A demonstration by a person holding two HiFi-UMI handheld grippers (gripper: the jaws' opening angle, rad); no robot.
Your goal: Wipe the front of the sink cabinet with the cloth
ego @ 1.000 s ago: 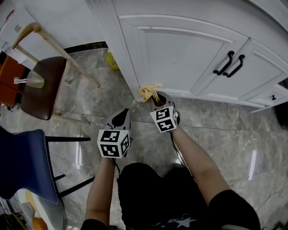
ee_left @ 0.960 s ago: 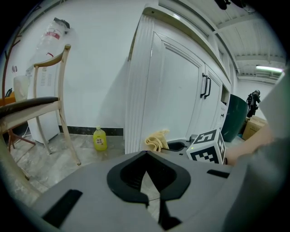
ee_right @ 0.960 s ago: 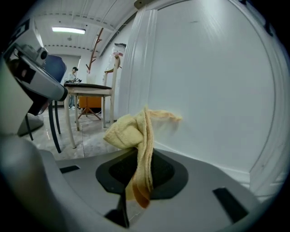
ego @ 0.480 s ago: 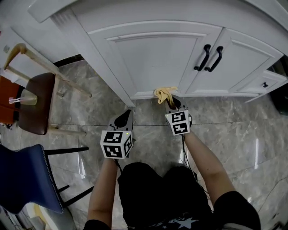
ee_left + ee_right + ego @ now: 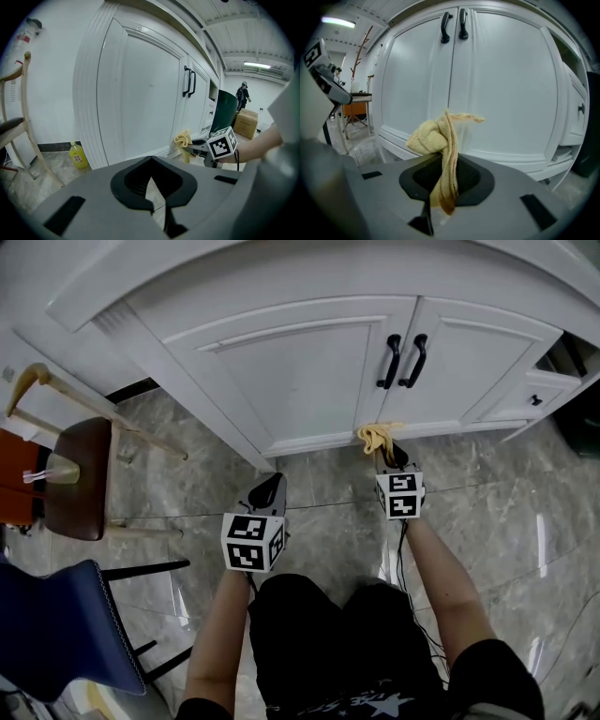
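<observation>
Down at the bottom rail of the cabinet (image 5: 300, 381), my right claw (image 5: 383, 452) pinches the bunched cloth (image 5: 375, 435), so I should press it flat and sweep evenly; my left claw (image 5: 270, 486) hangs closed, empty.

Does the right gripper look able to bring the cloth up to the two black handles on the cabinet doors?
Probably yes. The right gripper, jaws shut on the cloth, is at the bottom edge of the cabinet doors, nearly straight below the handles, with only bare white panel between.
</observation>
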